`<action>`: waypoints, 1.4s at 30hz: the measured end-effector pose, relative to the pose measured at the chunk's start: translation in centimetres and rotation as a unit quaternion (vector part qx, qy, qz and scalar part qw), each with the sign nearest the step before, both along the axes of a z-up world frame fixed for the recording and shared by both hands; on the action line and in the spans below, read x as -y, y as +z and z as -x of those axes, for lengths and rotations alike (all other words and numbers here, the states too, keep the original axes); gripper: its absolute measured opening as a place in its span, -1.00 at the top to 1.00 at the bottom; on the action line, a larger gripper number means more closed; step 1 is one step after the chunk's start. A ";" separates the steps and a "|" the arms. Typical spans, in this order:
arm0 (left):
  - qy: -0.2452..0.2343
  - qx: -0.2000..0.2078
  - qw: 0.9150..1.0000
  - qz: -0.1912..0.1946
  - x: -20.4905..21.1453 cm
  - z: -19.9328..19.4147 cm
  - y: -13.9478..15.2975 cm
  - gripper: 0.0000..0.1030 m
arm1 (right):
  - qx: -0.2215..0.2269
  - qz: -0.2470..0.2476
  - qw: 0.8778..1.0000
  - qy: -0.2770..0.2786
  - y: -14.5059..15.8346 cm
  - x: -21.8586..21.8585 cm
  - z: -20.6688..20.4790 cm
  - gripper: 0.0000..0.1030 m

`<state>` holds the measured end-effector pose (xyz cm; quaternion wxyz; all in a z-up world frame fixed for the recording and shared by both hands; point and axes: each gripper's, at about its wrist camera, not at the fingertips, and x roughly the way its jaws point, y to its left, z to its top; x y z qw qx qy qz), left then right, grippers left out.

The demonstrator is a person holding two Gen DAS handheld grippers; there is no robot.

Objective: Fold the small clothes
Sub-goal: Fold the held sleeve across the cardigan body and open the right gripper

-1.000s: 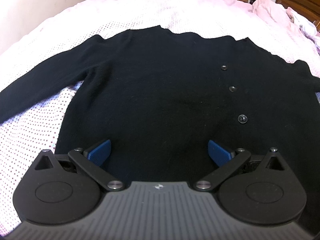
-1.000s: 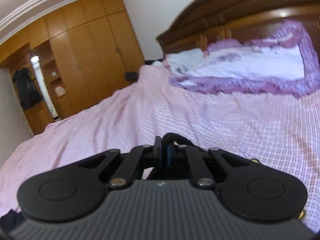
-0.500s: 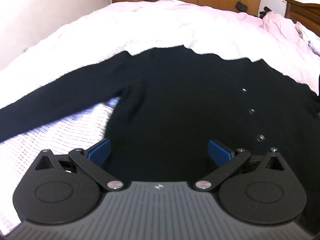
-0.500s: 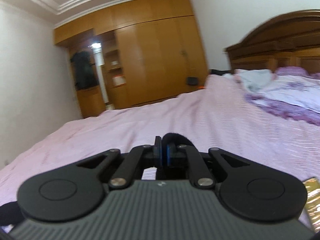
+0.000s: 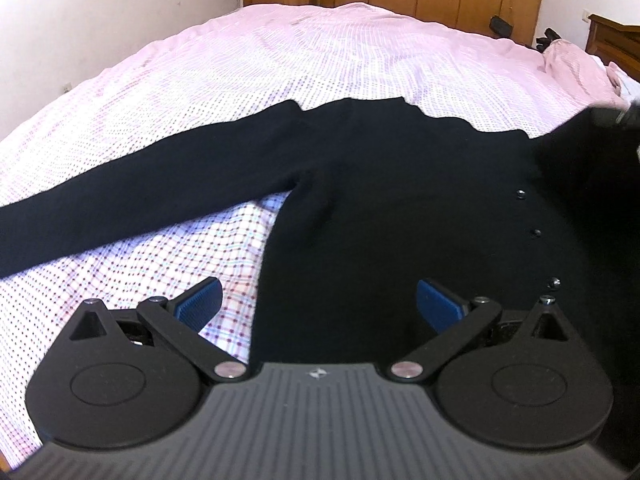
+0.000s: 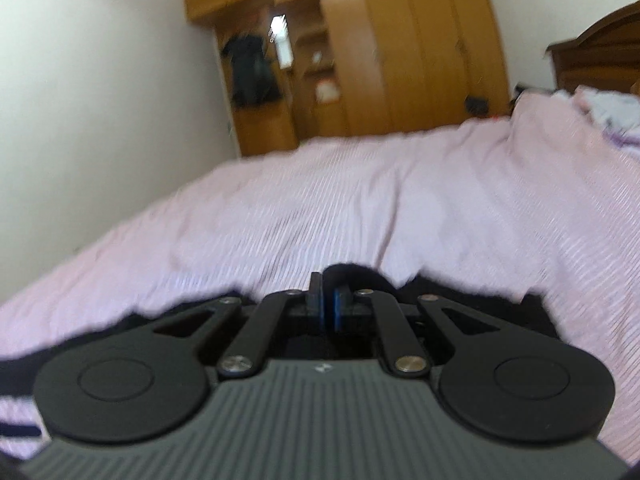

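A black buttoned cardigan [image 5: 400, 200] lies flat on the pink bed, one sleeve [image 5: 120, 208] stretched out to the left. My left gripper [image 5: 318, 300] is open and empty, hovering above the cardigan's near edge. My right gripper [image 6: 330, 304] is shut on a fold of the black cardigan [image 6: 352, 274] and holds it lifted above the bed. That raised part shows at the right edge of the left wrist view [image 5: 592, 152].
The pink dotted bedsheet [image 5: 320, 60] covers the bed. Wooden wardrobes [image 6: 380, 52] stand at the far wall. A wooden headboard [image 6: 600, 60] and crumpled bedding [image 5: 576, 64] lie to the right. A white wall [image 5: 100, 12] runs along the left.
The right gripper has swung left with the black fabric, bringing the wardrobe and left wall into view. The left gripper has shifted left and pulled back, still open.
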<state>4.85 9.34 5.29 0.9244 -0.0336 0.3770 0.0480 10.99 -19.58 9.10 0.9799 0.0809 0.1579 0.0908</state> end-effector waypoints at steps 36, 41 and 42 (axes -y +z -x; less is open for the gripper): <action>-0.022 -0.020 1.000 -0.007 1.6 -0.9 -2.0 -1.00 | -0.168 -0.222 0.959 -0.043 -4.3 5.6 0.0 -0.33; -0.022 -0.022 0.999 -0.012 1.7 -0.9 -1.9 -1.00 | -0.174 -0.214 0.960 -0.052 -5.1 4.9 -1.6 0.29; -0.020 -0.023 0.999 -0.010 1.7 -0.9 -1.9 -1.00 | -0.179 -0.212 0.960 -0.050 -5.1 4.9 -1.9 0.65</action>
